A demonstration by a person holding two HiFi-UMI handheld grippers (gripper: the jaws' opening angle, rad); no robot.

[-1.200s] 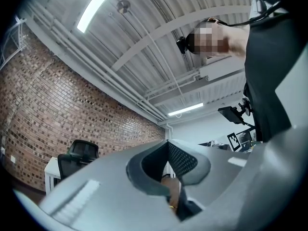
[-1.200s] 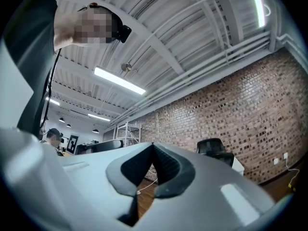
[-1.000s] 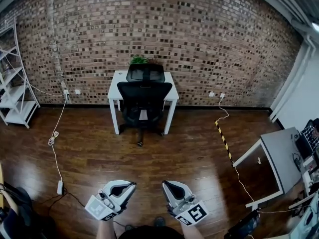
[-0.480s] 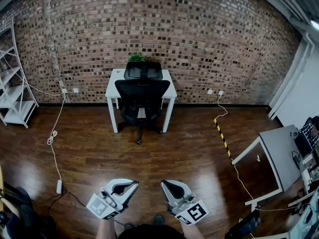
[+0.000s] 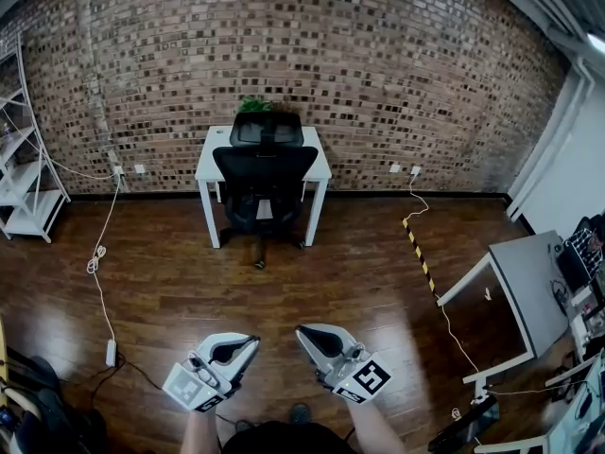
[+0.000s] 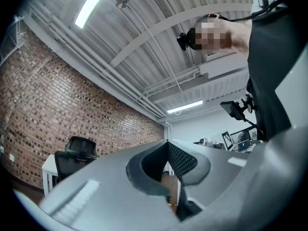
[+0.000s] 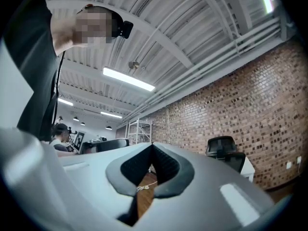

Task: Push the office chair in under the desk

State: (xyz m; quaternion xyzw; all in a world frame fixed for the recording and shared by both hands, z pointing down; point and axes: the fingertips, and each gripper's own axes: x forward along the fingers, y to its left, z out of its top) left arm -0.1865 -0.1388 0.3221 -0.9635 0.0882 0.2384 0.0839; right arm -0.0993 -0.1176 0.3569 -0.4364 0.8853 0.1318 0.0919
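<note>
The black office chair (image 5: 263, 183) stands at the white desk (image 5: 317, 170) against the brick wall, its seat partly under the top and its back facing me. Both grippers are low in the head view, several paces from the chair. My left gripper (image 5: 252, 340) and my right gripper (image 5: 301, 330) are shut with nothing between the jaws. The left gripper view shows my left gripper (image 6: 167, 141) with its tips together, the chair (image 6: 72, 155) far off at the left. In the right gripper view my right gripper (image 7: 152, 145) is shut, the chair (image 7: 226, 155) far off at the right.
A wooden floor lies between me and the chair. A white shelf unit (image 5: 28, 159) stands at the left wall. A cable with a power strip (image 5: 112, 353) runs along the floor at the left. Striped tape (image 5: 419, 253) and a grey table (image 5: 529, 291) are at the right.
My right gripper has shifted slightly and turned a little toward the left one. The left gripper holds its place. The chair stays put at the desk.
</note>
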